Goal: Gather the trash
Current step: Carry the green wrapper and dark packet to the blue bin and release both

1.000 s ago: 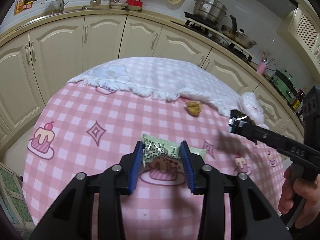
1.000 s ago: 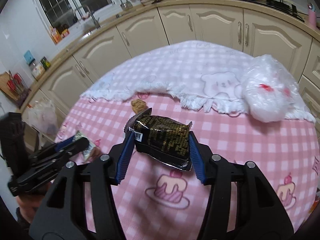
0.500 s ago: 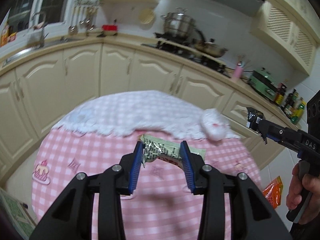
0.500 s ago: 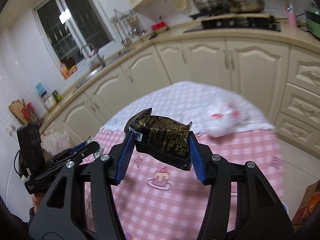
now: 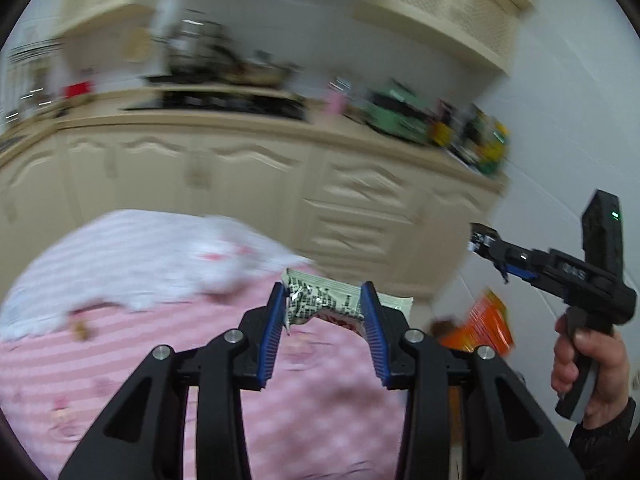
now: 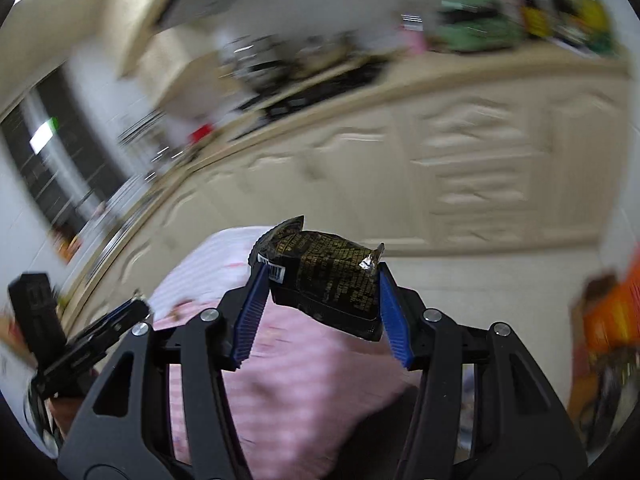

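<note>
Since the earlier frames both grippers have swung away from the middle of the pink checked tablecloth point(image 5: 320, 408) toward its far right edge, so the cream cabinet drawers point(image 5: 360, 216) and an orange package point(image 5: 486, 326) low beside the table now fill the view, all of it streaked by motion blur. The left gripper point(image 5: 324, 320) pinches a pale green snack wrapper point(image 5: 320, 300) between its blue pads, and the right gripper point(image 6: 320, 304) clamps a black-and-gold wrapper point(image 6: 324, 276), both pieces lifted clear of the cloth. The step looks like carrying both pieces to a disposal spot off the table's edge, though no bin can be made out through the blur. To do it well, keep both grips firm through the swing, slow down before release so the light foil doesn't flutter aside, and open each gripper only once it hangs directly above the container.
</note>
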Demonstrator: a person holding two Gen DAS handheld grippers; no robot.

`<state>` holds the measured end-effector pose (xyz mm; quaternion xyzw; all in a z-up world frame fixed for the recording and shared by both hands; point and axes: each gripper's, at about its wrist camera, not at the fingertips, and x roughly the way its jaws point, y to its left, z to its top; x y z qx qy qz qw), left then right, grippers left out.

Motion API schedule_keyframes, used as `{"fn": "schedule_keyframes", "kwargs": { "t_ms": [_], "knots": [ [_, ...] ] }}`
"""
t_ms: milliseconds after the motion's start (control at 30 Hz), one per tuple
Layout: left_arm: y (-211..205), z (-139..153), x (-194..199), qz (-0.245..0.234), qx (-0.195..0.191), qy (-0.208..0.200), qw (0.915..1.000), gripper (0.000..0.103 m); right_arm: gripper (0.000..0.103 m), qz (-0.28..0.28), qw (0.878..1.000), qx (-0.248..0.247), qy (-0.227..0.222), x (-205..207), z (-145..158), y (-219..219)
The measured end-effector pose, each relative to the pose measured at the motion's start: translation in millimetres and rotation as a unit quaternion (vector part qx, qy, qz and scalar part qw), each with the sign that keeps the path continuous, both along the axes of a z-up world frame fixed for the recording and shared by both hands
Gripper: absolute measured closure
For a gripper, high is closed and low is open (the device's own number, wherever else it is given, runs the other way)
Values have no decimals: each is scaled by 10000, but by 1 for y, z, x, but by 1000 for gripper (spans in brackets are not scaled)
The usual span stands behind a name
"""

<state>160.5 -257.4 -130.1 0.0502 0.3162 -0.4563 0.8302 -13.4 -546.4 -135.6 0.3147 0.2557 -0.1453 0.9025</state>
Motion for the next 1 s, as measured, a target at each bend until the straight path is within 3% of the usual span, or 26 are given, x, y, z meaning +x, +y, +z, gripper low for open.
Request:
{"fn": "schedule_keyframes", "kwargs": {
  "t_ms": [100, 267, 400, 600, 633, 667, 700, 733, 767, 800, 1000],
  "knots": [
    [-58, -26, -24, -701, 343, 163, 9968, 66, 50, -691, 9966, 294, 327, -42, -34, -35],
    [-142, -80, -69, -1657, 1093, 372, 9794, 66, 50, -1329, 9824, 929, 928, -87, -103, -71],
    [-188, -124, -96, -2094, 1676, 517, 9620, 65, 50, -1488, 9712, 1368, 1263, -100, -151, -90],
    [-237, -173, -113, -2428, 2322, 656, 9396, 62, 46, -1521, 9592, 1944, 1382, -101, -193, -102],
    [-242, -178, -111, -2457, 2408, 659, 9366, 62, 44, -1560, 9560, 2077, 1363, -101, -199, -105],
    [-248, -183, -111, -2514, 2517, 673, 9322, 60, 32, -1587, 9534, 2192, 1332, -101, -205, -108],
    [-255, -191, -112, -2566, 2681, 683, 9261, 45, 25, -1638, 9500, 2309, 1319, -100, -209, -111],
    [-260, -194, -111, -2536, 2773, 645, 9245, 36, 14, -1670, 9479, 2374, 1312, -100, -213, -113],
    [-265, -196, -108, -2465, 2825, 557, 9254, 23, 13, -1699, 9470, 2388, 1314, -101, -214, -114],
    [-263, -196, -107, -2390, 2828, 454, 9278, 19, 13, -1742, 9464, 2373, 1333, -101, -214, -115],
    [-256, -185, -84, -2071, 2672, 529, 9396, 14, 9, -1861, 9464, 2254, 1370, -104, -209, -119]
  ]
}}
